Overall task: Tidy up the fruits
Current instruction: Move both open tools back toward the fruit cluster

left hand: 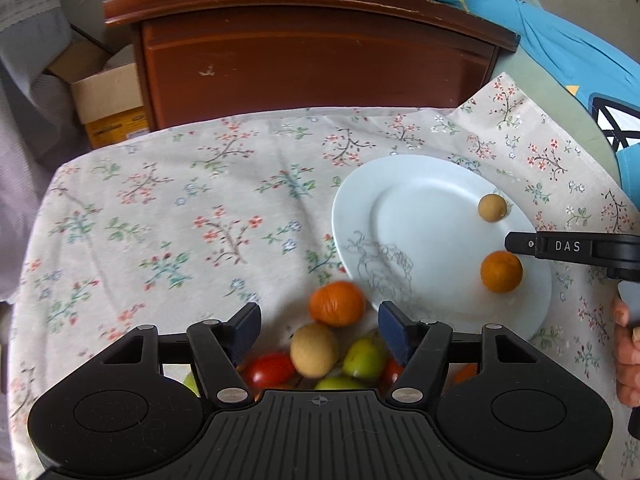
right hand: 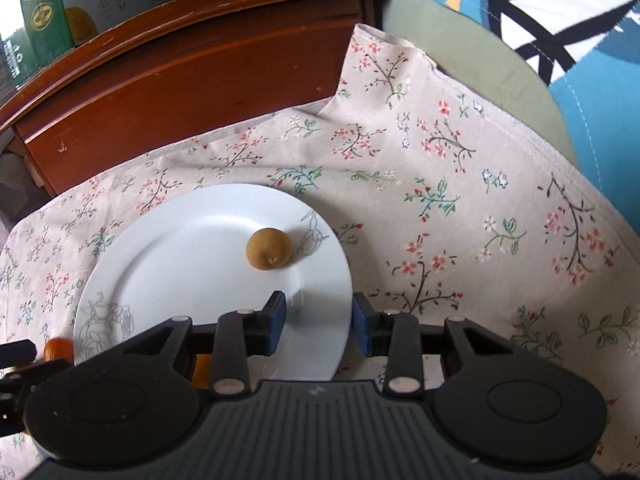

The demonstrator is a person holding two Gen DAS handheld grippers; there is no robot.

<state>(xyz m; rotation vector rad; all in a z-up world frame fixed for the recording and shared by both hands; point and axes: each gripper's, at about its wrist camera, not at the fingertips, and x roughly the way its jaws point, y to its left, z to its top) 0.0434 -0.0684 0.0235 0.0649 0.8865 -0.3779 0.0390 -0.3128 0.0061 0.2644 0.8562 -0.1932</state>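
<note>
A white plate lies on the floral cloth. On it sit a small tan fruit and an orange fruit. My left gripper is open, above a pile of fruit: an orange one, a tan one, a red tomato and green ones. My right gripper is open and empty over the plate's near rim; the tan fruit lies just beyond its fingertips. Its finger shows in the left wrist view beside the orange fruit.
A brown wooden cabinet stands behind the table. A cardboard box sits on the left of it. Blue patterned fabric lies at the right. Green boxes stand on the cabinet top.
</note>
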